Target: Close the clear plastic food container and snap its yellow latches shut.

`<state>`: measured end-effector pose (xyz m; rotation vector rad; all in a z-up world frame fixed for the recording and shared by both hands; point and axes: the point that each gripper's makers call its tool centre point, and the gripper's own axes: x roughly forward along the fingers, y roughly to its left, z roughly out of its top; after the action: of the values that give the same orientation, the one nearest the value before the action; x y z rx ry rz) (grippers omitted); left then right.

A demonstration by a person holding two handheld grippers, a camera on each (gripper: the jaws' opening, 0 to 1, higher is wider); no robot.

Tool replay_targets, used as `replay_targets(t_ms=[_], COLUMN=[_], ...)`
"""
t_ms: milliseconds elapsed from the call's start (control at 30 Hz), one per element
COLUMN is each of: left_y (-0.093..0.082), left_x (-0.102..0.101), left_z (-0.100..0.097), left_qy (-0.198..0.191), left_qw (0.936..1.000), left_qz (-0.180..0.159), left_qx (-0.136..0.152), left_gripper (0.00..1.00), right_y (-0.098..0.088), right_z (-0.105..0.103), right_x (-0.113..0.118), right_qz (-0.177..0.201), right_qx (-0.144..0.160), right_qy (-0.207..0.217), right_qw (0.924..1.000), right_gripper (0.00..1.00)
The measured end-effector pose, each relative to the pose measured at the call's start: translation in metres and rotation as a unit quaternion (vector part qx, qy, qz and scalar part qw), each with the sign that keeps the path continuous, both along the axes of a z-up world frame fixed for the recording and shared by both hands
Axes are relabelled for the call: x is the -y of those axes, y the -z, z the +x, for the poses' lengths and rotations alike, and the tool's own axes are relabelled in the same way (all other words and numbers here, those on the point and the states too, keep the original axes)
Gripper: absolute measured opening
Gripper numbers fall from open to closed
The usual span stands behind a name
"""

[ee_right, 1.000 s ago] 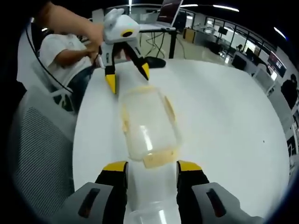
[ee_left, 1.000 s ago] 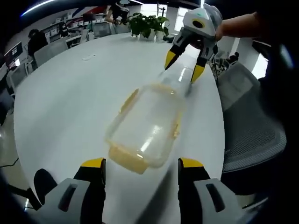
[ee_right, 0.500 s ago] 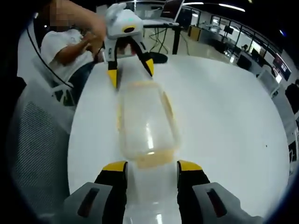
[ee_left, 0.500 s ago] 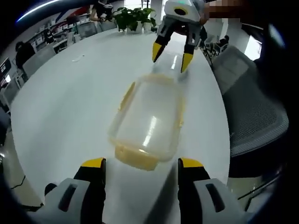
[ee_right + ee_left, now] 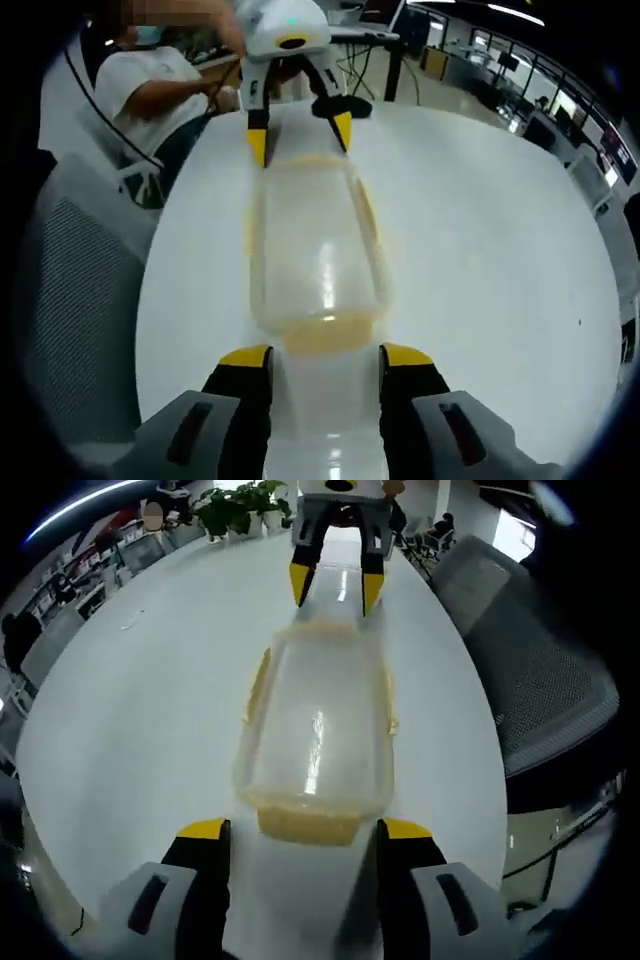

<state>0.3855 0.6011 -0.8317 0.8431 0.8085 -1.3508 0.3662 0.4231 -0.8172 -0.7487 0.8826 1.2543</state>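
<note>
An open-plan office — a large white round table (image 5: 140,710) with grey mesh chairs (image 5: 535,680) at its edge, potted plants (image 5: 235,505) on its far side, and rows of desks (image 5: 520,75) with monitors under strip ceiling lights (image 5: 515,14) beyond.

- The clear container (image 5: 315,730) lies lengthwise on the white table (image 5: 130,710) between two facing grippers, blocking the straight line between them.
- Bare tabletop runs wide along one long side.
- A mesh chair (image 5: 540,670) crowds the other edge.
- Potted plants (image 5: 240,505), apparently well back, stand beyond.
</note>
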Motion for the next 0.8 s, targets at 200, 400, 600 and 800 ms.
replay_targets(t_ms=[200, 400, 600, 800], left_y=[0.002, 0.001, 0.005, 0.005], left_x=[-0.003, 0.000, 0.000, 0.003], left_z=[-0.001, 0.000, 0.000, -0.003], left_qy=[0.019, 0.033, 0.039, 0.034], left_qw=[0.9997, 0.9993, 0.9990, 0.9991], left_qz=[0.012, 0.015, 0.023, 0.023], left_qx=[0.004, 0.006, 0.001, -0.013], left_gripper=[0.58, 0.56, 0.54, 0.46], right_y=[0.003, 0.008, 0.012, 0.020], right_z=[0.000, 0.000, -0.001, 0.001], right_x=[-0.001, -0.005, -0.012, -0.014], right_qz=[-0.006, -0.014, -0.021, -0.044], right_qx=[0.001, 0.000, 0.007, 0.015], right_qy=[-0.012, -0.022, -0.040, -0.056], right_qw=[0.9999, 0.9997, 0.9990, 0.9974], right_gripper=[0.42, 0.42, 0.45, 0.44])
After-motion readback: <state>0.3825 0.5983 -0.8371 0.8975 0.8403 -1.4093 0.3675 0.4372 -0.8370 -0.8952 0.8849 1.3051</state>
